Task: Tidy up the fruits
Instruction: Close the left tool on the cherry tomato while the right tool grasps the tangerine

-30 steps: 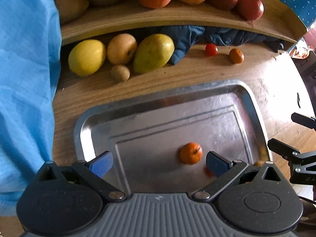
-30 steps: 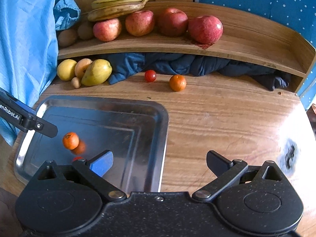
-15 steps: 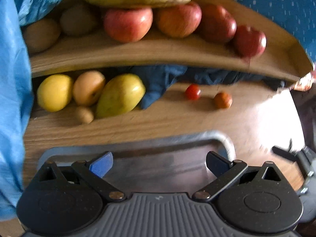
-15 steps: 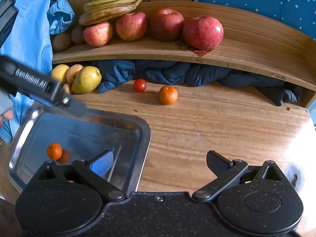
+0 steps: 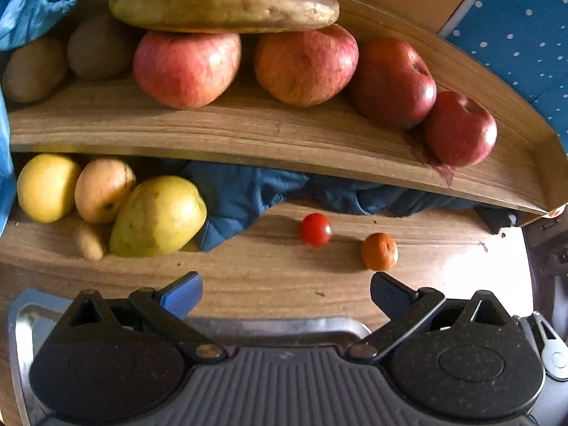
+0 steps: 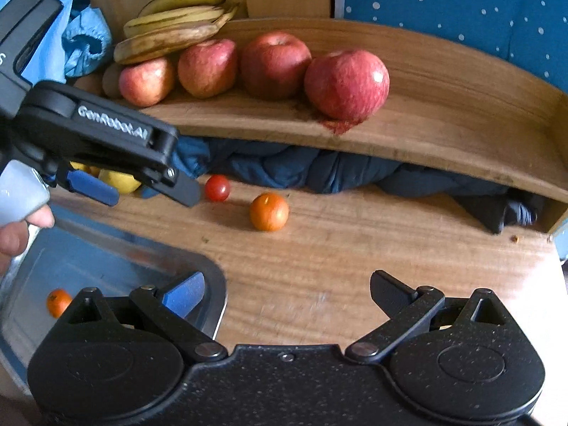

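A red cherry tomato (image 5: 316, 229) (image 6: 217, 187) and a small orange fruit (image 5: 379, 251) (image 6: 269, 212) lie on the wooden table just ahead of my left gripper (image 5: 285, 291), which is open with nothing between its fingers. From the right wrist view that left gripper (image 6: 152, 191) hovers past the far edge of the steel tray (image 6: 216, 284), its tip close to the tomato. Another small orange fruit (image 6: 58, 301) sits inside the tray. My right gripper (image 6: 287, 293) is open and holds nothing, low over the table at the tray's right corner.
A curved wooden shelf (image 5: 248, 131) carries several apples (image 6: 346, 83) and bananas (image 6: 170, 32). Under it lie a pear (image 5: 158, 216), yellow fruits (image 5: 48, 186) and a dark blue cloth (image 6: 301, 168). A person's fingers (image 6: 16, 230) show at the left.
My left gripper moved forward off the tray toward the tomato and orange fruit under the shelf. The right gripper also crept forward and a little right. Both stayed open.
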Available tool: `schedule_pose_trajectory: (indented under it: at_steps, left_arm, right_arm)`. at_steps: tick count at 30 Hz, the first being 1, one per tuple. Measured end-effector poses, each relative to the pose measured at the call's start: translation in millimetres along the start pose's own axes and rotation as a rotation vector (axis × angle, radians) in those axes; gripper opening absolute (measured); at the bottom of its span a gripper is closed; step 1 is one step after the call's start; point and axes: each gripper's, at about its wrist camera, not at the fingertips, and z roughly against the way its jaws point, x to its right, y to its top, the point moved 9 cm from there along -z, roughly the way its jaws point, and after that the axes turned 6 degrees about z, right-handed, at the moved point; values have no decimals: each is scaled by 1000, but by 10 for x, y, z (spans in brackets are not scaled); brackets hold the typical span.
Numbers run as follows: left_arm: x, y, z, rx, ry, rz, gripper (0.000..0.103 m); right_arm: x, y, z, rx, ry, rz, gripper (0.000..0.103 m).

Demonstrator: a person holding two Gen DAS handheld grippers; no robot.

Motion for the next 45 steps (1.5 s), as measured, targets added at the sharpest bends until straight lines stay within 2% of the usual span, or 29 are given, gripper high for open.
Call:
schedule_pose_trajectory:
  at_steps: [6,10,19,23,28,35,38,40,45]
  left_arm:
    - [73,84,-114,4,-7,12,102]
    - [88,122,-191,1,5,5,102]
    - [180,163,-352,-9,4,-27,101]
    - [223,202,-417,-9,-2,-37,93]
    - [283,212,-493,-3,-11,-43,82]
    - [334,250,-493,17,-29,-39,58]
    - [366,275,-492,19,-37,-41,51]
    - [354,269,-457,22,-37,-40,41]
    - [370,270,-439,24,-55,-40,31]
  right_arm:
    - [80,130,-118,25,-21,10,93]
    - [124,155,-230,31,-14,-1,86]
    - [120,232,-432,45,29,-69,80]
    - [78,287,-486,58,44,-70,76]
    - [38,325,-570,54,53,-66,63]
    - [-6,333,-625,50,61,-55,62]
    - [-17,334,-633,52,61,-48,58]
    - [-17,319,-623,52,60,-45,57]
    - [-40,308,-604,50,44,-23,51]
